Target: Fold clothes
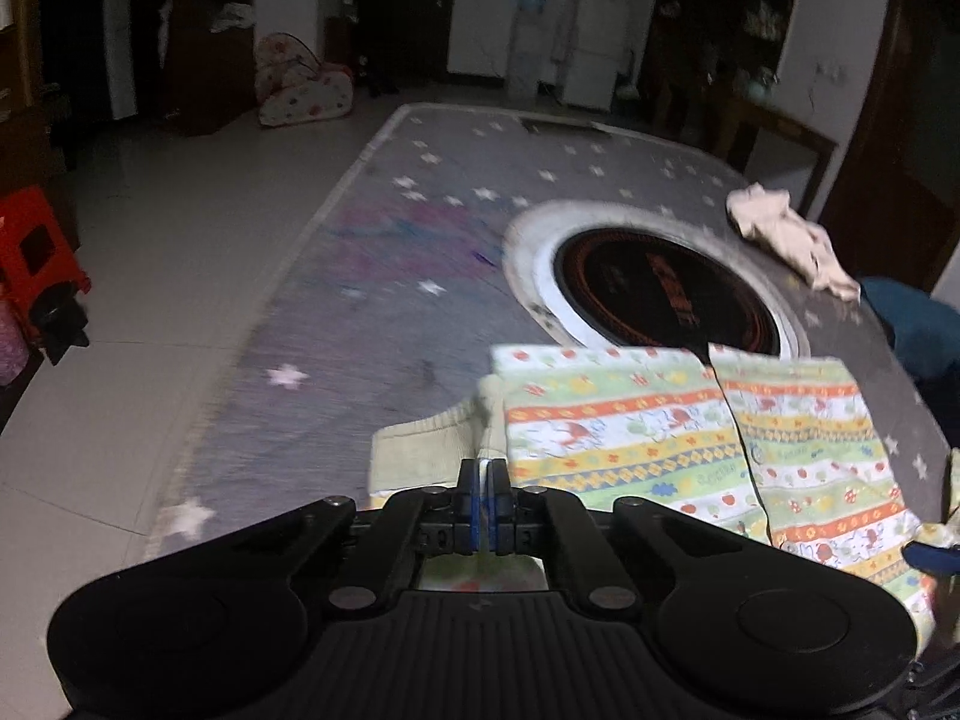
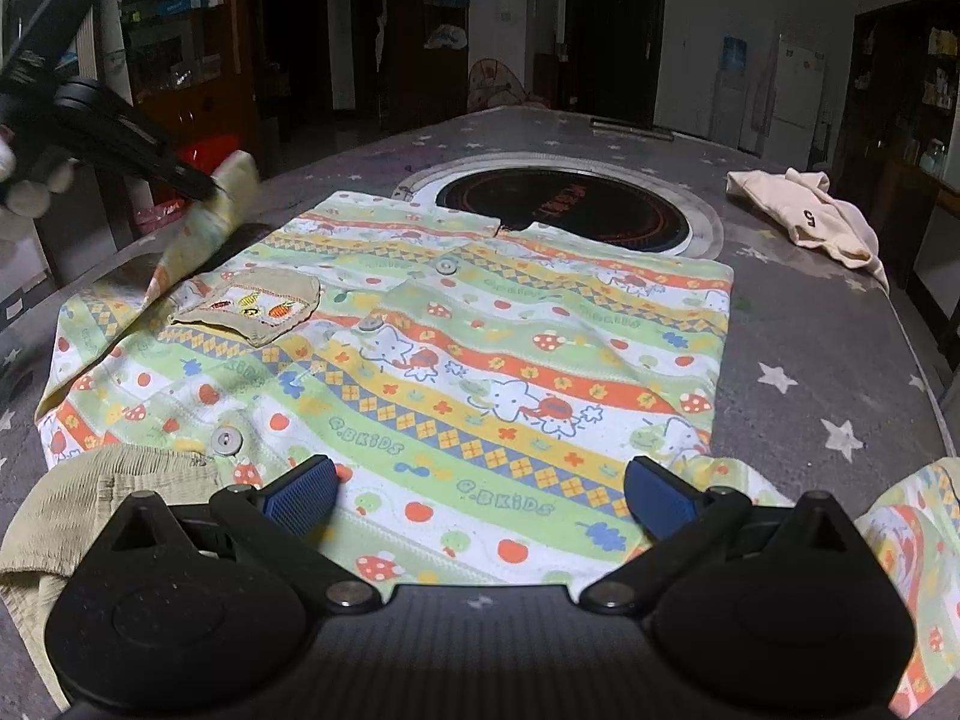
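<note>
Only right wrist shows, seemingly, shirt (image 2: 456,372) pocket (image 2: 252,306).

Striped, fruit-printed child's shirt (image 2: 480,360) lies flat on grey star-patterned table cover (image 2: 810,360). Right gripper (image 2: 480,495) gapes over its hem. Left gripper (image 2: 207,186) pinches raised sleeve (image 2: 204,228). Crumpled cream garment (image 2: 804,216) far right.

The worktop (image 2: 798,324) lies bare right of the striped shirt (image 2: 480,360); the cream garment (image 2: 804,216) crowds its far right edge.
</note>
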Demonstrator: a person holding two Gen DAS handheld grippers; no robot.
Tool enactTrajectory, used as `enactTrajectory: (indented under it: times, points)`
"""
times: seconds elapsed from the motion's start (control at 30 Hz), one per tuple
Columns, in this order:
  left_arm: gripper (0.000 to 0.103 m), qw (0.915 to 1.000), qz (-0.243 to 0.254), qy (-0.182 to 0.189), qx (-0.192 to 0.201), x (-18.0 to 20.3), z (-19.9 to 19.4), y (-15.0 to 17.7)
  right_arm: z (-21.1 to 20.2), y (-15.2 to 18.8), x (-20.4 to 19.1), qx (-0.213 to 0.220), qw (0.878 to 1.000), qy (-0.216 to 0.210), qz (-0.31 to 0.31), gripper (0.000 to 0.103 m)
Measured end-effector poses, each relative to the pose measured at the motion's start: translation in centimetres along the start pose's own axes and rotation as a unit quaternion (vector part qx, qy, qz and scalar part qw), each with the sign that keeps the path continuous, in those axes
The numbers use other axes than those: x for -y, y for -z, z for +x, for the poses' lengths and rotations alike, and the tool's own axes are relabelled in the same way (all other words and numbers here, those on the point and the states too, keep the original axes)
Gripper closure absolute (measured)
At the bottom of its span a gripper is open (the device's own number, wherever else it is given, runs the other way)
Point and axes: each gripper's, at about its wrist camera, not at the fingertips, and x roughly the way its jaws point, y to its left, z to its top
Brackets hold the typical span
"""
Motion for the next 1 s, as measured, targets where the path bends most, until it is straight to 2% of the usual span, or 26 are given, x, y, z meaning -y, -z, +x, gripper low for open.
enactTrajectory:
  times: [0.27, 0.43, 0.6, 0.67, 0.7, 0.8, 1.0]
  points:
    - [0.101, 0.9984, -0.030, -0.030, 0.037, -5.7, -6.8, 2.2, 0.0, 0.1, 0.0, 0.003, 1.000, 0.000, 0.000, 0.000]
    - [0.100, 0.9979, -0.048, -0.041, 0.016, -8.3, -8.2, 4.7, 0.0, 0.2, 0.1, 0.004, 1.000, 0.000, 0.001, 0.000]
    - [0.096, 0.9990, -0.044, -0.004, -0.009, -6.2, -6.5, 4.8, 0.0, 0.2, 0.1, 0.005, 1.000, 0.000, 0.001, 0.000]
    - [0.091, 0.9997, -0.020, 0.013, -0.011, -3.8, -5.3, 4.2, 0.0, 0.2, 0.1, 0.005, 1.000, 0.000, 0.001, 0.000]
    - [0.084, 0.9997, -0.009, 0.020, -0.012, -2.6, -4.7, 3.9, 0.0, 0.2, 0.1, 0.005, 1.000, 0.000, 0.001, 0.000]
    - [0.075, 0.9991, 0.012, 0.033, -0.024, 0.5, -2.0, 2.9, 0.0, 0.2, 0.1, 0.005, 1.000, -0.001, 0.002, 0.000]
    - [0.066, 0.9985, 0.015, 0.008, -0.053, 2.9, 3.5, 1.6, 0.0, 0.3, 0.1, 0.005, 1.000, -0.002, 0.003, 0.000]
